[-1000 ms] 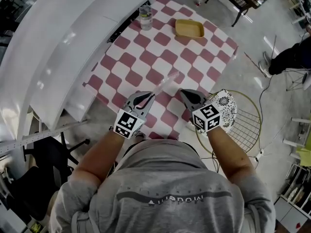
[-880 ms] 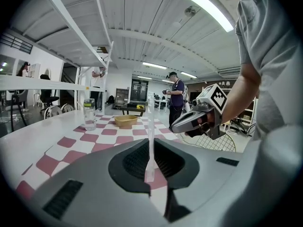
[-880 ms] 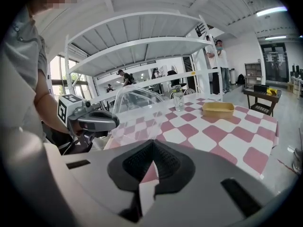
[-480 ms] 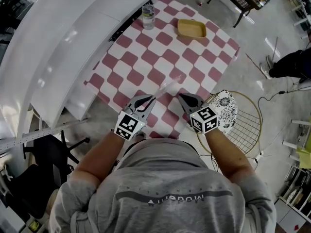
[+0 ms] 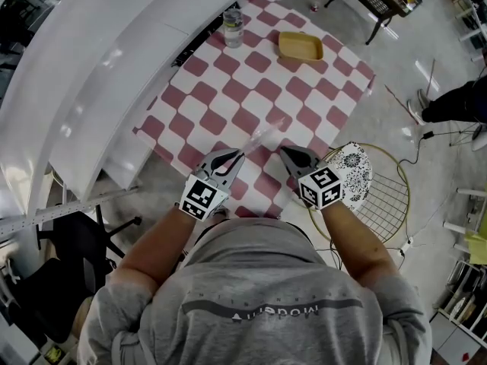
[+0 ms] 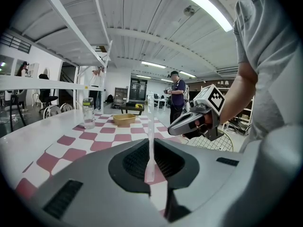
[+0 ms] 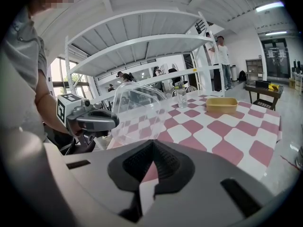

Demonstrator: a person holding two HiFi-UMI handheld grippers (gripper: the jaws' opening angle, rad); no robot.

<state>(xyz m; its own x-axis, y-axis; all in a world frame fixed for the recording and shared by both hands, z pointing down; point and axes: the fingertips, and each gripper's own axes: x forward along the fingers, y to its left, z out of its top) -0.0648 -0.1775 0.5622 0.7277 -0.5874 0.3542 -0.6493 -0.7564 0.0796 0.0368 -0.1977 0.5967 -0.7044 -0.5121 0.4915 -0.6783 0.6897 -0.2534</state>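
Above the near edge of the checkered counter (image 5: 228,90), the left hand-held gripper (image 5: 230,155) pinches one edge of a clear plastic lid (image 5: 260,134) that juts out over the counter, while the right hand-held gripper (image 5: 289,152) hangs just beside it, its jaws pressed together on nothing.

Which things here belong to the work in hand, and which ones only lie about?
In hand: clear lid, clamped in the left tool; right tool, shut, beside it.
Lying about: yellow tray, glass jar, wire chair.
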